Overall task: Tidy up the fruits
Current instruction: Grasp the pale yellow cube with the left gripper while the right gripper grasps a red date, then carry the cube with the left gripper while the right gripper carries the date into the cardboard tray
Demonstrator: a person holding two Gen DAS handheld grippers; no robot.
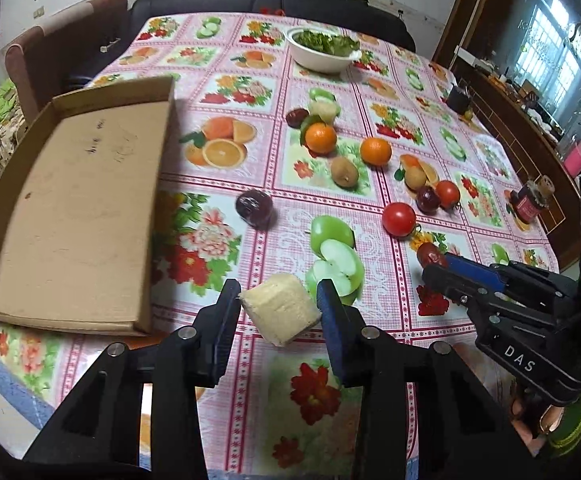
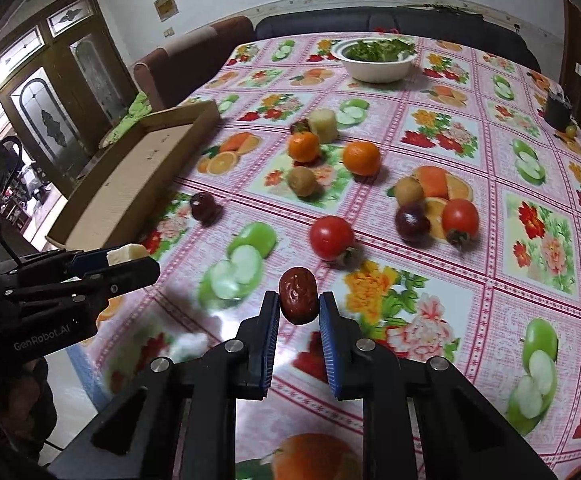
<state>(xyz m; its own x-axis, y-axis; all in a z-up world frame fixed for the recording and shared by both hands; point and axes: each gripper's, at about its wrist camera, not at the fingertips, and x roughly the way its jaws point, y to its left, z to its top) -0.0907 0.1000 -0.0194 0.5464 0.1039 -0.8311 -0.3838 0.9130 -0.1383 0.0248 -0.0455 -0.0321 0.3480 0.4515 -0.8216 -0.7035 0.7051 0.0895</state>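
Left gripper has its jaws clamped on a pale yellow chunk, held off the cloth just right of the box's near right corner. Right gripper has its jaws clamped on a wrinkled red date, also off the cloth, near edge of the table. From the left wrist view, the right gripper shows at far right with the date at its tip; from the right wrist view, the left gripper shows at left with the chunk between its fingers. Box is a shallow cardboard tray at the left of the table, nothing visible inside it. Loose fruit still on the cloth: 2 oranges mid-table, well apart from the box; 2 kiwis, 1 just near of the oranges, 1 to the right; 2 tomatoes right of centre; a dark plum alone, nearest the box; another dark fruit touching the far tomato; a 2nd pale chunk far of the left orange with a small dark fruit beside it. White bowl of greens sits at the far end. Dark cup at the right edge, red jar further right, off the cloth's edge.
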